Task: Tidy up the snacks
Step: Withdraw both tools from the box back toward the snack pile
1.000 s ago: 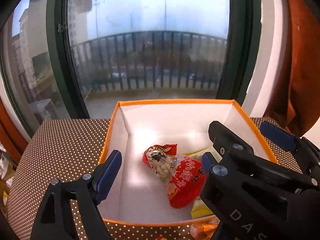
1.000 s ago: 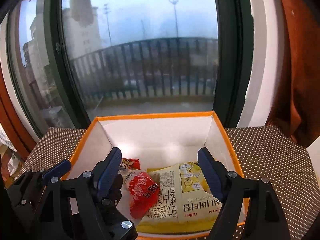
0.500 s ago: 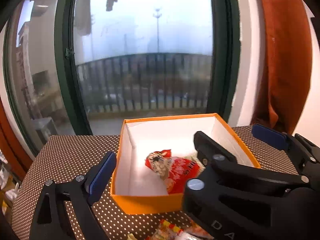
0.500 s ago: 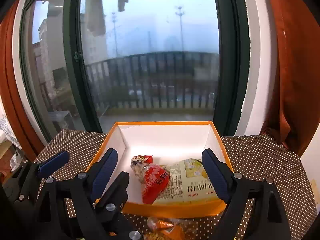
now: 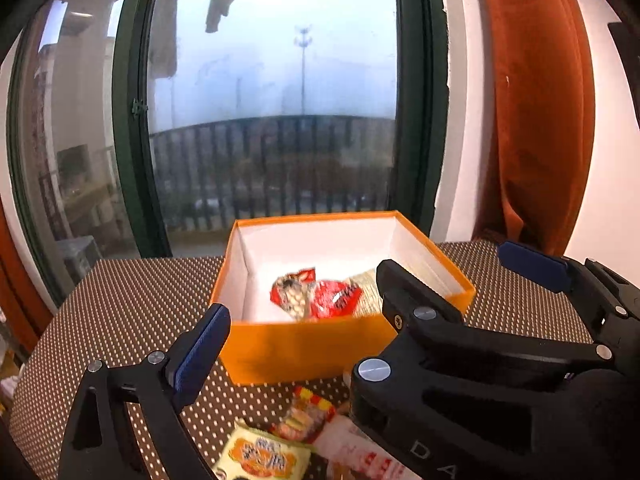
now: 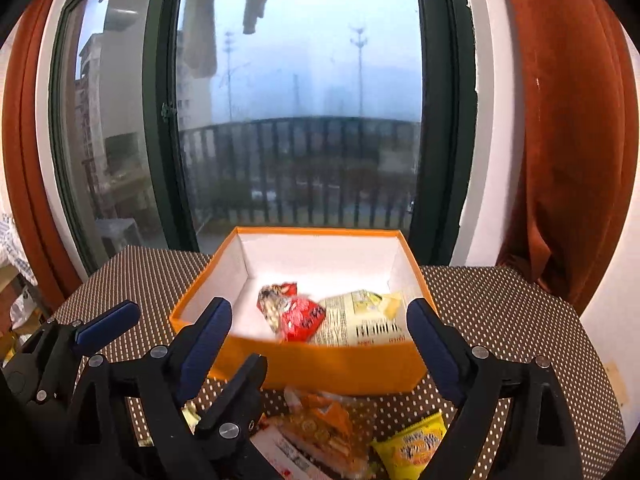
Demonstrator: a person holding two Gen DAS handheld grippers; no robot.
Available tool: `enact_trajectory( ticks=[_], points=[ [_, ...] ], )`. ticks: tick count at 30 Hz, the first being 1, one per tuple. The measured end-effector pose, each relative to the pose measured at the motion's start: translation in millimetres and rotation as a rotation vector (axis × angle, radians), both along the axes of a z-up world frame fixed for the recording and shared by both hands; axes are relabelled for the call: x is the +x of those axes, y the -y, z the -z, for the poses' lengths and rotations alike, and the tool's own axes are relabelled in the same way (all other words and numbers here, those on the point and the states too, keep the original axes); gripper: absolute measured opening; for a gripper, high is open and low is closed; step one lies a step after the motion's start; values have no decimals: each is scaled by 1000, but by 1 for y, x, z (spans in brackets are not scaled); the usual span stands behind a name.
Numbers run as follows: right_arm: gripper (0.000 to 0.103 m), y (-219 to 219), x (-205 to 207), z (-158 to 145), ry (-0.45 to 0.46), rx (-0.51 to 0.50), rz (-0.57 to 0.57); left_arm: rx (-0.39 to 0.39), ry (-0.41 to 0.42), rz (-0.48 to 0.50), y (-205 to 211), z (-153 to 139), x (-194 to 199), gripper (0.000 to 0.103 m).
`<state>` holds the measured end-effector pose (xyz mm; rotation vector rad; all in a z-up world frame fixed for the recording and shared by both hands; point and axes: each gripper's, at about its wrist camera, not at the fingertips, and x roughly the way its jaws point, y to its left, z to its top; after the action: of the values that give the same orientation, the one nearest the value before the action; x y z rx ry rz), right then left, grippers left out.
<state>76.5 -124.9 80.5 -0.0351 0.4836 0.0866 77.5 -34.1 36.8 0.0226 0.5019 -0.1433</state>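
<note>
Snacks lie in two groups in the left wrist view: a red packet and a pale yellow one rest on the floor of the orange box, which stands toward the table's far edge by the window. More packets sit loose on the dotted cloth just in front of the box's near wall, among them a yellow bag and a red-and-yellow wrapper. The left gripper hangs near the table's front edge, released, its jaws just having spread wider with nothing between them.

From the right wrist view, the same box shows the red packet lying against the larger pale packet toward the right wall. Loose at the near edge are an orange bag and a small yellow bag. The right gripper is likewise released and empty, its jaws just having opened further, with the left gripper's fingers beside it.

These pouches look light, soft and crinkly, likely slick film around brittle contents. A sensible hold would be across a puffed middle or a sealed end seam, pinched gently so nothing is crushed; a flat-lying bag may slide on the cloth before the pads catch it.
</note>
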Motion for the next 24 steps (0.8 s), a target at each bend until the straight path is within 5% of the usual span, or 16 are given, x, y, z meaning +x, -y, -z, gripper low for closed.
enact_trajectory(
  ticks=[24],
  points=[
    [91,-7,-60,65,18,4,-14,12,-7,-16,-3,72,-56,96]
  ],
)
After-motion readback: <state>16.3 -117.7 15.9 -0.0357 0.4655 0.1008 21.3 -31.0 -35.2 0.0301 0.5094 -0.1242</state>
